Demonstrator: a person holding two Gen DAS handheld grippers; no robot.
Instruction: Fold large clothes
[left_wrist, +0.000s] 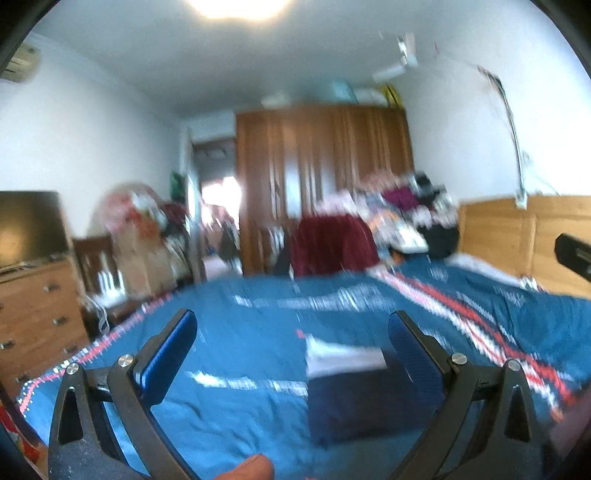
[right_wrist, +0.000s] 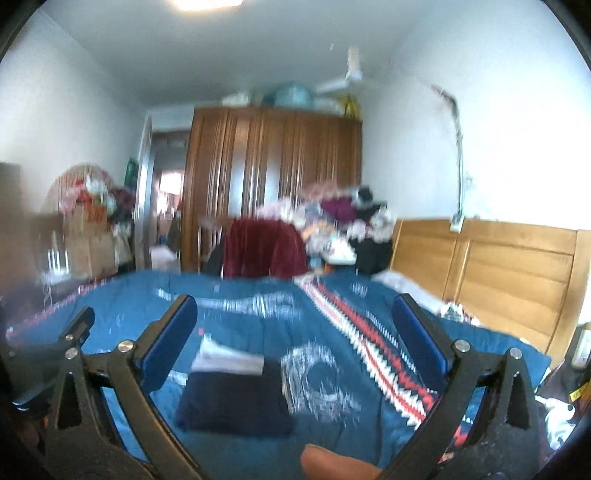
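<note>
Left gripper (left_wrist: 291, 350): fingers spread wide, holding nothing, raised above the bed (left_wrist: 229, 332).
Right gripper (right_wrist: 293, 332): fingers likewise wide and empty, beside the left one.
Dark garment (right_wrist: 232, 402): lies on the bed just beyond both grippers, a compact, squared, flat-edged rectangle; judged already folded.
White garment (right_wrist: 229, 360): touching the dark garment's far edge, also flat; blur hides its state.
Clothes pile (right_wrist: 340, 225): far side of the bed, by the headboard (right_wrist: 517, 266), loose and heaped; judged still to be folded.
Wardrobe (right_wrist: 273, 177): behind the pile.
</note>
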